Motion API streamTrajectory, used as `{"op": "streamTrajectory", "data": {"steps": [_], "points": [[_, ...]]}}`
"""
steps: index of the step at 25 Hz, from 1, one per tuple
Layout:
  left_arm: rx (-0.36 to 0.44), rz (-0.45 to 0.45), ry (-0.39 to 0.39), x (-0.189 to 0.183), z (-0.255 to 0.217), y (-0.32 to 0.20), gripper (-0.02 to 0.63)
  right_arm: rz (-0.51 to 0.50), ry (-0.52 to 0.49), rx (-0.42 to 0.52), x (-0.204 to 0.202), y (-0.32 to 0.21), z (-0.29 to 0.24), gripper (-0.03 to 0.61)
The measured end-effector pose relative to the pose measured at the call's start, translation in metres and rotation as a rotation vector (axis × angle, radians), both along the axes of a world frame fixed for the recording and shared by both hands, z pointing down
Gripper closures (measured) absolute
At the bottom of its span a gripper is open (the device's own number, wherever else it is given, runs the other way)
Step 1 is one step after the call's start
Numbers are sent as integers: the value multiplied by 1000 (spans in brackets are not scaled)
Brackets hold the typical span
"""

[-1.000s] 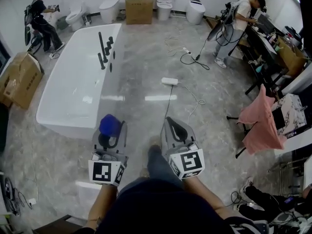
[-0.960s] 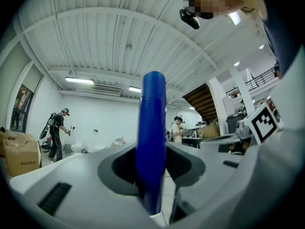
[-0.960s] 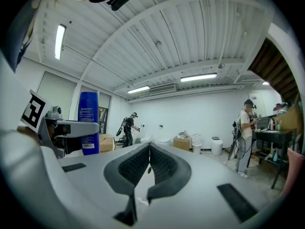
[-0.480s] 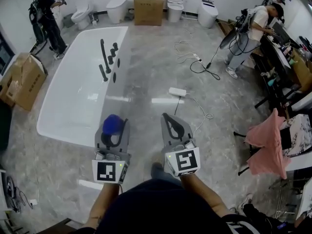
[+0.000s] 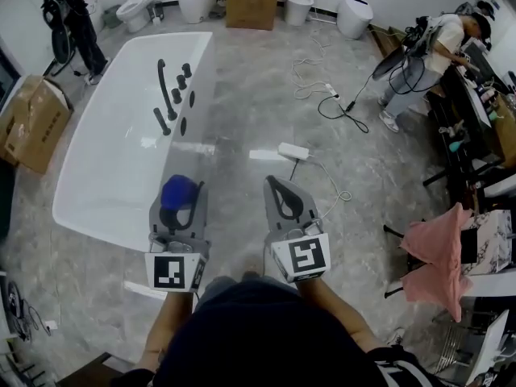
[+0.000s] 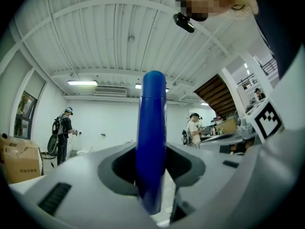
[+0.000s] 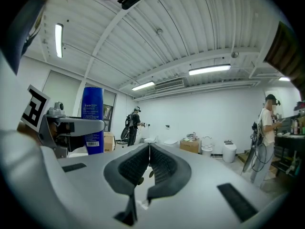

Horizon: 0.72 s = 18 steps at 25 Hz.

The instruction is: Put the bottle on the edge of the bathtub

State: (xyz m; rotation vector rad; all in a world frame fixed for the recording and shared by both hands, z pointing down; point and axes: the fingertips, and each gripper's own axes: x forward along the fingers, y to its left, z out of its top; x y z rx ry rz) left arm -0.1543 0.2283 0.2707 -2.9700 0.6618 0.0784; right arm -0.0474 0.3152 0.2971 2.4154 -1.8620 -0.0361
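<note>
**Bottle in hand, bathtub just ahead**

Head view: the left gripper [image 5: 180, 210] is clamped on an upright blue plastic bottle [image 5: 179, 190], jaws wide around its body. The bottle is held level in the air above the grey marble floor [image 5: 242, 119], just short of the near end of the white oval bathtub [image 5: 89, 222]. The right gripper [image 5: 278, 190] is alongside with nothing in it. Black tap fittings [image 5: 171, 95] stand on the tub's long rim.

Left gripper view: the bottle [image 6: 151, 147] stands straight between the jaws of the left gripper [image 6: 151, 175], and the pads press its sides.

Right gripper view: the right gripper [image 7: 149, 163] has its ribbed jaws closed together and holds nothing. The bottle [image 7: 92, 120] shows at the left.

The carry looks nearly done. The next move likely calls for reaching over a bare stretch of rim, setting the base flat, then opening the jaws.
</note>
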Motion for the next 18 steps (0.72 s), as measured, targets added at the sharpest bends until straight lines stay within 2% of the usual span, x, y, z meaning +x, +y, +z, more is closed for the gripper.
{"op": "streamTrajectory", "data": {"steps": [4,11,18], "points": [[25,-6,21,17,-1,-19,460,4,-14,15,21,-18,1,561],[17,-8,-4,40,10,-67,460,24,-40,-10,44,-57,16,561],[3,50,0,80,22,-149,460,78,-25,-4,83,-141,22,561]]}}
